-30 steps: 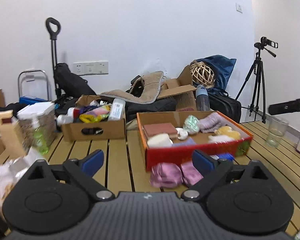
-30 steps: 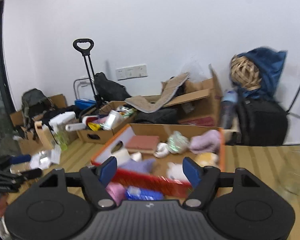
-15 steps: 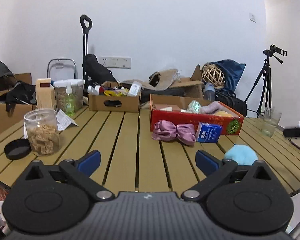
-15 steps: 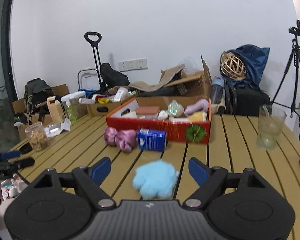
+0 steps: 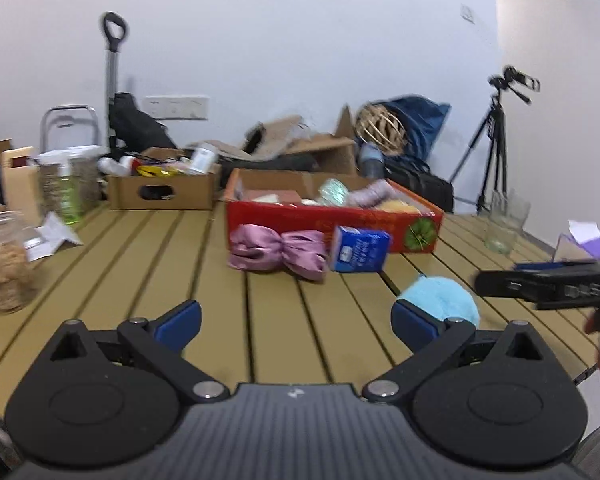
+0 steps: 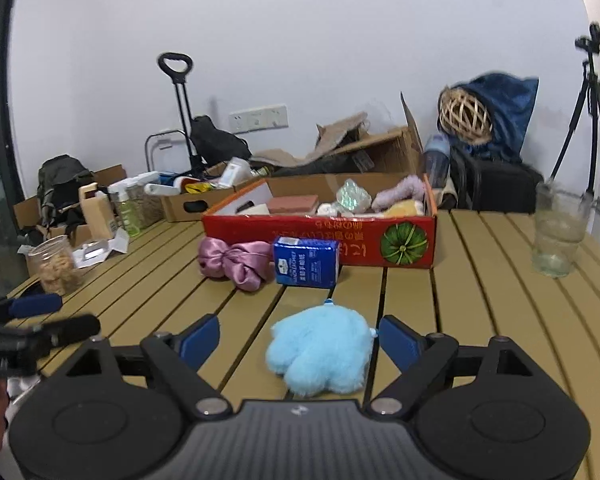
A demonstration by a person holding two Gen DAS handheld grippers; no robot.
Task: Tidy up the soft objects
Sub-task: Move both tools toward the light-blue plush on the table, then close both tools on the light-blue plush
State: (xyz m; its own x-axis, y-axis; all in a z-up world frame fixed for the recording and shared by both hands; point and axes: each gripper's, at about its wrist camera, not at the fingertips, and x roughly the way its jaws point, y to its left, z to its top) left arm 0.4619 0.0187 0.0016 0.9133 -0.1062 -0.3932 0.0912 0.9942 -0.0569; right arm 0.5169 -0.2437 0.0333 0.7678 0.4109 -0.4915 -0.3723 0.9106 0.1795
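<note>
Item, blue plush paw (image 6: 321,351): lying on the slatted table (image 6: 480,280) between your right gripper (image 6: 299,340)'s wide-open jaws, likely light, squashy and fluffy, so pinch its thick middle; your left gripper (image 5: 296,320) also gapes, holding nothing.

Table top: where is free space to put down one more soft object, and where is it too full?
Bare slats of the table lie between the red box and the glass, and also left of the pink bow toward the jar. It is crowded in front of the box, where the bow, blue pack and blue plush sit close together.
</note>
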